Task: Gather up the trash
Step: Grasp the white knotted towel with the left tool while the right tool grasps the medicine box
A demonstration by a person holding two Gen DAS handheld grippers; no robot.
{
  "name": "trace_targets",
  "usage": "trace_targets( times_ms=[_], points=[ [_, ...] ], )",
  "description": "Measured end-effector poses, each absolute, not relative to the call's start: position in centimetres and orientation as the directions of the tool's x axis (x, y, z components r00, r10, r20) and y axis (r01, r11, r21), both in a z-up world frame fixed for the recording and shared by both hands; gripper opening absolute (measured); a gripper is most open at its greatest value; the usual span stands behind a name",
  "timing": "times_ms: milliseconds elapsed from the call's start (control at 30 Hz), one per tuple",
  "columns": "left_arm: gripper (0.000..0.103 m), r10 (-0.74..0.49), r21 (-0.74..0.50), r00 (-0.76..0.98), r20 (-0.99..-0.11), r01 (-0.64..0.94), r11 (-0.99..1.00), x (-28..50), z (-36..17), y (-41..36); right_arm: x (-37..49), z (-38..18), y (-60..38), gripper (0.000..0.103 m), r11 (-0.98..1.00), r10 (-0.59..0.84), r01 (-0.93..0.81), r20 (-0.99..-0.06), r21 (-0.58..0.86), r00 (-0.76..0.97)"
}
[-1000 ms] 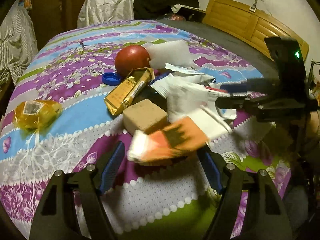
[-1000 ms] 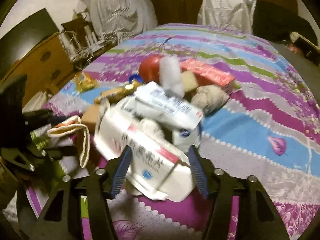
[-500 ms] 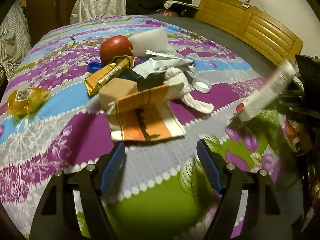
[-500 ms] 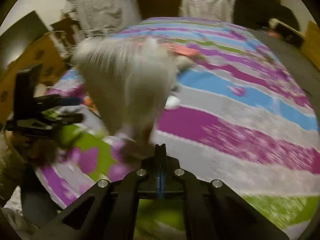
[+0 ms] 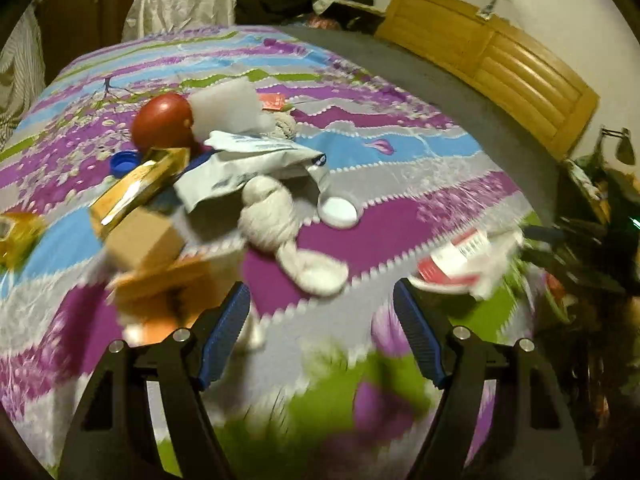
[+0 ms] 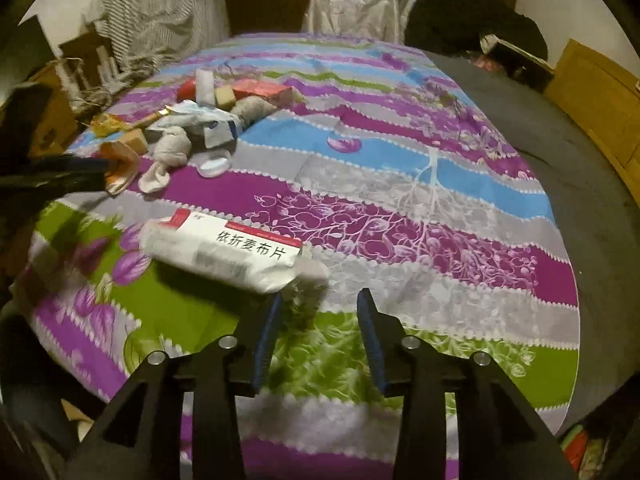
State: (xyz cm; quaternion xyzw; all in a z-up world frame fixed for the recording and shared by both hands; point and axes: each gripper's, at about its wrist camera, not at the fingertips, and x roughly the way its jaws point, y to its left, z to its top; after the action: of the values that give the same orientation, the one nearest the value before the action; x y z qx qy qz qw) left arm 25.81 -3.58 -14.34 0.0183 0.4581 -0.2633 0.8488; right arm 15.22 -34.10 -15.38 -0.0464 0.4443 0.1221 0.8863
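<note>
A white medicine box [image 6: 224, 250] with a red stripe lies on the bedspread just ahead and left of my right gripper [image 6: 320, 316], which is open and empty. It shows blurred in the left wrist view [image 5: 460, 260]. My left gripper [image 5: 322, 312] is open and empty; an orange-and-white carton [image 5: 168, 292] lies by its left finger. Behind it lie a grey sock [image 5: 276, 220], a white lid [image 5: 338, 210], a brown block [image 5: 140, 236], a gold wrapper [image 5: 136, 188], a white plastic pack [image 5: 240, 164] and a red ball [image 5: 162, 122].
A blue cap [image 5: 124, 162] and a yellow bag [image 5: 16, 232] lie left of the heap. A red box [image 6: 264, 90] and a sponge [image 6: 224, 96] lie behind it. A wooden headboard [image 5: 500, 60] stands at the right. Clothes [image 6: 160, 12] hang at the back left.
My right gripper carried the white medicine box away from the heap, opened and let it fall onto the bedspread near the front. My left gripper stayed open and shifted right of the orange carton.
</note>
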Motion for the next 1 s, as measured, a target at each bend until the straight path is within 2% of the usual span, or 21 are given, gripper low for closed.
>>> trace_targets(
  times_ms=[133, 233, 300, 533, 633, 667, 700, 867, 900, 1000],
  points=[
    [0.071, -0.32, -0.162, 0.444, -0.837, 0.359, 0.919, 28.8, -15.5, -5.4, 16.5, -13.5, -32.9, 0.061, 0.875, 0.248, -0.48, -0.794, -0.062, 0.555],
    [0.071, -0.271, -0.131, 0.45, -0.851, 0.317, 0.939, 29.9, -16.0, -6.3, 18.3, -12.5, -31.5, 0.075, 0.782, 0.355, -0.624, -0.812, -0.014, 0.462],
    [0.071, -0.238, -0.102, 0.448, -0.861, 0.307, 0.946, 30.3, -16.5, -6.6, 20.2, -13.1, -29.9, 0.076, 0.697, 0.379, -0.717, -0.846, -0.007, 0.376],
    [0.071, -0.203, -0.077, 0.45, -0.87, 0.284, 0.956, 31.4, -17.2, -6.8, 22.8, -15.9, -25.2, 0.076, 0.517, 0.374, -0.855, -0.911, 0.047, 0.176],
    [0.06, -0.197, -0.076, 0.458, -0.867, 0.268, 0.96, 31.8, -17.3, -6.3, 22.5, -16.8, -23.7, 0.076, 0.49, 0.343, -0.871, -0.924, 0.023, 0.169],
    [0.051, -0.193, -0.077, 0.461, -0.866, 0.259, 0.963, 32.0, -17.3, -6.2, 22.4, -17.1, -23.5, 0.076, 0.494, 0.332, -0.869, -0.927, 0.012, 0.176],
    [0.046, -0.192, -0.08, 0.461, -0.866, 0.251, 0.965, 32.2, -17.4, -6.3, 22.5, -17.3, -23.4, 0.075, 0.499, 0.325, -0.867, -0.928, 0.007, 0.18],
    [0.034, -0.17, -0.065, 0.482, -0.859, 0.227, 0.972, 32.5, -17.6, -6.2, 22.1, -18.2, -23.0, 0.063, 0.575, 0.324, -0.818, -0.921, 0.01, 0.216],
    [0.032, -0.169, -0.064, 0.488, -0.856, 0.223, 0.973, 32.5, -17.6, -6.2, 21.7, -18.0, -23.0, 0.057, 0.602, 0.324, -0.799, -0.914, -0.001, 0.245],
    [0.03, -0.174, -0.075, 0.516, -0.839, 0.207, 0.975, 31.6, -17.0, -6.0, 19.9, -18.0, -22.7, 0.052, 0.679, 0.307, -0.732, -0.89, -0.044, 0.338]
  ],
)
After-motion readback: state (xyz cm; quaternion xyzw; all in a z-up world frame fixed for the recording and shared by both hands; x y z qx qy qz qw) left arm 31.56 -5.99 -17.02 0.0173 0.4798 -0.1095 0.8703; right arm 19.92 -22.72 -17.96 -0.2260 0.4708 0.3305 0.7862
